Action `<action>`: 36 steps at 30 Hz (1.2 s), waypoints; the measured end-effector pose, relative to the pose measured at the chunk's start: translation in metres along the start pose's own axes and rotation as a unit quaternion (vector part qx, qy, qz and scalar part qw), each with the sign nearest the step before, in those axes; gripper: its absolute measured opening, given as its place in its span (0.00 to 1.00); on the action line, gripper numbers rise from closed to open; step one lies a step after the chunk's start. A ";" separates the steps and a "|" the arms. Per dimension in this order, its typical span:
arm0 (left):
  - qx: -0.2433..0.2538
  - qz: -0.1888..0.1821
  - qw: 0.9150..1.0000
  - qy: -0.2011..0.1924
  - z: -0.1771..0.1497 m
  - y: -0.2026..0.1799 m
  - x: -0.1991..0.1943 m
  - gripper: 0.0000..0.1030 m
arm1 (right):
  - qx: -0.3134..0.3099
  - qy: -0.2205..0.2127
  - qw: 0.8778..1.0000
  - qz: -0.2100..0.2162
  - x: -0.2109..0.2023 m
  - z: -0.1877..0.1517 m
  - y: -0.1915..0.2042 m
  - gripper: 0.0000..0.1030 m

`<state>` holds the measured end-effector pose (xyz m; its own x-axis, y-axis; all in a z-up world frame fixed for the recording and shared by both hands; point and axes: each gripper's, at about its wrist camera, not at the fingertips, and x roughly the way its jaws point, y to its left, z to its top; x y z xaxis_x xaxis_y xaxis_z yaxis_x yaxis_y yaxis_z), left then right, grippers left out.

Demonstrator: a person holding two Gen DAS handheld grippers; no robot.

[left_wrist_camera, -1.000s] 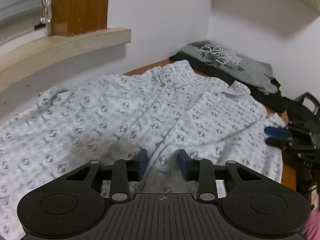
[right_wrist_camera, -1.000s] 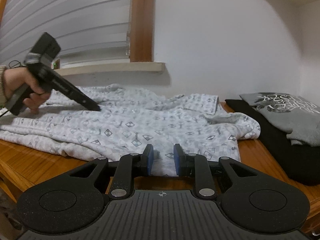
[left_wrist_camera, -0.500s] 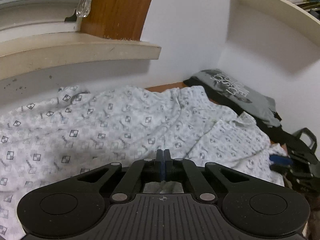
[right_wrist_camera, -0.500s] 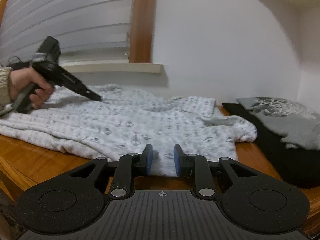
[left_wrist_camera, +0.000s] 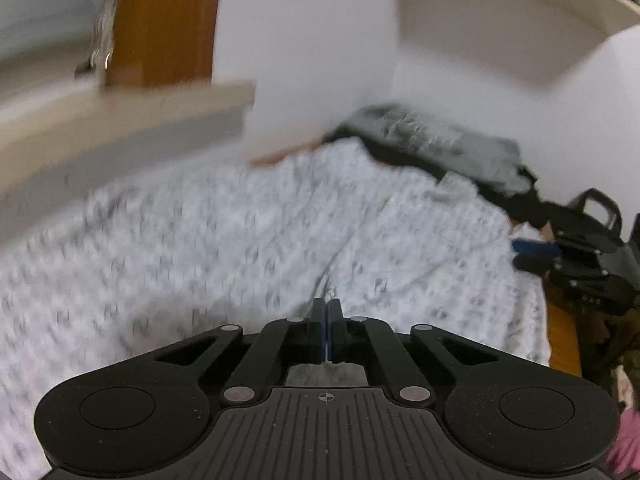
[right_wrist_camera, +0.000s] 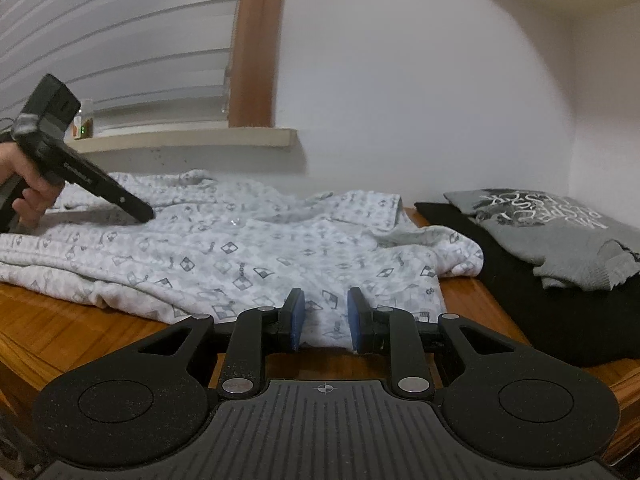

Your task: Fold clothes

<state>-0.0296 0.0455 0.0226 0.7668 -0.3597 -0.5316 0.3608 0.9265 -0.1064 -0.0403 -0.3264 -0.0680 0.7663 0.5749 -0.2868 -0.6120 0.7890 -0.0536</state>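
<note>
A white patterned shirt (right_wrist_camera: 240, 248) lies spread on a wooden table (right_wrist_camera: 60, 320). It also shows in the left wrist view (left_wrist_camera: 240, 232), blurred by motion. My left gripper (left_wrist_camera: 327, 312) is shut on a fold of the shirt near its middle; in the right wrist view (right_wrist_camera: 146, 214) its tip rests on the cloth at the left. My right gripper (right_wrist_camera: 323, 312) is open at the shirt's near hem, with the cloth edge between the fingers. It also shows at the right of the left wrist view (left_wrist_camera: 532, 254).
A folded grey printed shirt (right_wrist_camera: 560, 228) lies on folded black clothing (right_wrist_camera: 520, 300) at the right end of the table. A window sill (right_wrist_camera: 200, 140) and white wall stand behind. A shelf (left_wrist_camera: 520, 20) hangs above the right corner.
My left gripper closed on the shirt fabric and is moving, which blurs its view. My right gripper has stayed open at the hem, almost still.
</note>
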 end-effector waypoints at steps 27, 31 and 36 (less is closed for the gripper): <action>-0.087 0.178 0.979 0.039 -0.115 0.097 -0.226 0.54 | -0.013 -0.014 0.999 0.039 0.010 0.028 0.044 0.34; -0.103 0.174 0.978 0.046 -0.138 0.097 -0.250 0.54 | -0.038 -0.008 0.998 0.055 0.023 0.034 0.069 0.39; -0.106 0.139 0.984 0.041 -0.153 0.091 -0.259 0.49 | -0.040 -0.001 0.996 0.074 0.031 0.041 0.082 0.39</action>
<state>-0.2768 0.2400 0.0220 0.7716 -0.0863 -0.6303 0.0167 0.9932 -0.1154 -0.0582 -0.2350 -0.0418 0.6664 0.6845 -0.2955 -0.7322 0.6756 -0.0863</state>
